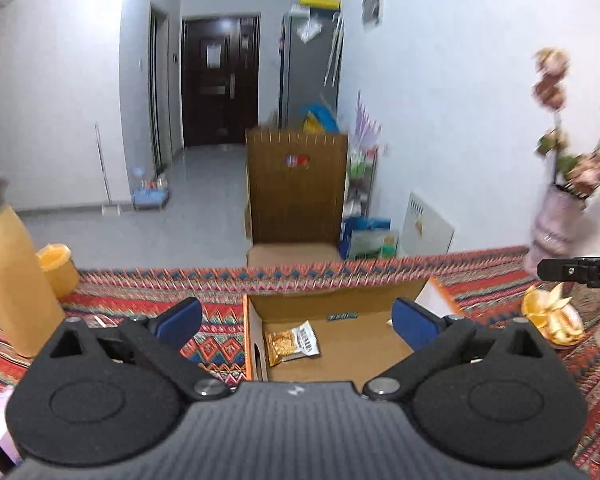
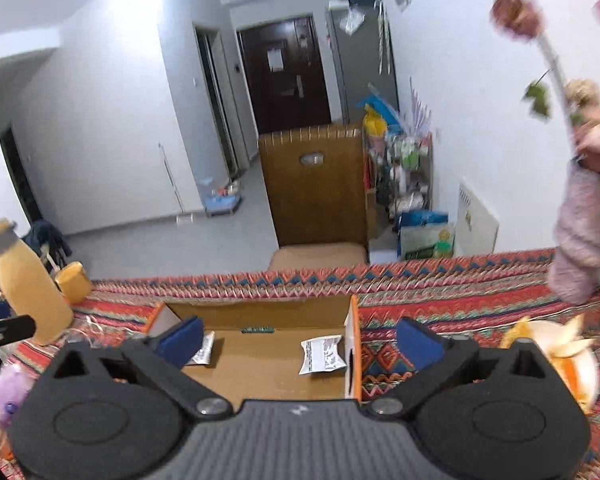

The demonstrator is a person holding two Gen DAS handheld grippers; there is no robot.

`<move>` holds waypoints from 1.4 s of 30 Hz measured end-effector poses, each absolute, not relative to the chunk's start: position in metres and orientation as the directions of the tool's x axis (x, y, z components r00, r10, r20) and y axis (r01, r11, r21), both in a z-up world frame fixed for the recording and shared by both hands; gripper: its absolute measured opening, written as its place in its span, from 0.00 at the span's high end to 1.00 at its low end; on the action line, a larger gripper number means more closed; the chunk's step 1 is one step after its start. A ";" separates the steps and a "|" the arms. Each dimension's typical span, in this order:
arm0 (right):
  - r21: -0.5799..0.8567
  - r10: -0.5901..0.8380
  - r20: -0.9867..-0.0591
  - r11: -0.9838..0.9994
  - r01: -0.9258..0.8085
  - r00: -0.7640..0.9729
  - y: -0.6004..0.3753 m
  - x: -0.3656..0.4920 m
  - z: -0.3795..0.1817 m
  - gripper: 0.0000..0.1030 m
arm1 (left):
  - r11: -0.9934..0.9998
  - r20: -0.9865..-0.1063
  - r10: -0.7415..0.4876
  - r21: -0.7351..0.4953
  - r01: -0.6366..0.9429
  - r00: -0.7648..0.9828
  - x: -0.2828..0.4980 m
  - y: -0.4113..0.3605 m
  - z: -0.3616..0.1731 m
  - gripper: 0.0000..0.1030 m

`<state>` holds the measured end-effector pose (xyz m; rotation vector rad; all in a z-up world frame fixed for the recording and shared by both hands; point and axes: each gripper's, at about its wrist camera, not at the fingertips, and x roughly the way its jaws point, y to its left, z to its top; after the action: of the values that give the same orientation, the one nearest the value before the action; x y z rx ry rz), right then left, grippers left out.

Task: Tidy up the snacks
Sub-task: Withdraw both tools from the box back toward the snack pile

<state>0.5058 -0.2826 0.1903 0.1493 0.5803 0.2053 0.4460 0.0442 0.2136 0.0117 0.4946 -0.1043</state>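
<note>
Left gripper and right gripper jaws wide, empty; two snack packets boxed; remainder unseen.

The walls are white and the floor is pale grey and shiny. A dark brown door stands at the far end of a short hall. A tall grey fridge is by the right wall. A brown chair faces the tabletop, which has a bright zigzag cloth. The light is cool and even.
</note>
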 end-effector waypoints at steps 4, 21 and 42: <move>0.205 0.261 -0.482 0.962 -0.182 0.837 -0.297 0.446 0.216 0.00 | 0.996 -0.370 -0.080 0.017 0.093 0.926 0.374 0.037 0.237 0.00; 0.081 0.356 -0.354 0.933 -0.351 0.865 -0.305 0.185 0.150 0.00 | 0.980 -0.193 -0.152 0.100 0.174 0.969 0.121 0.029 0.149 0.00; 0.081 0.276 -0.471 0.959 -0.271 0.838 -0.247 0.146 -0.021 0.00 | 0.990 -0.414 -0.121 0.015 0.140 0.902 0.113 0.033 -0.009 0.00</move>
<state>0.1456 -0.2470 -0.0215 0.0117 0.5003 0.2894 0.1127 0.0327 -0.0093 0.0446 0.4246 -0.1350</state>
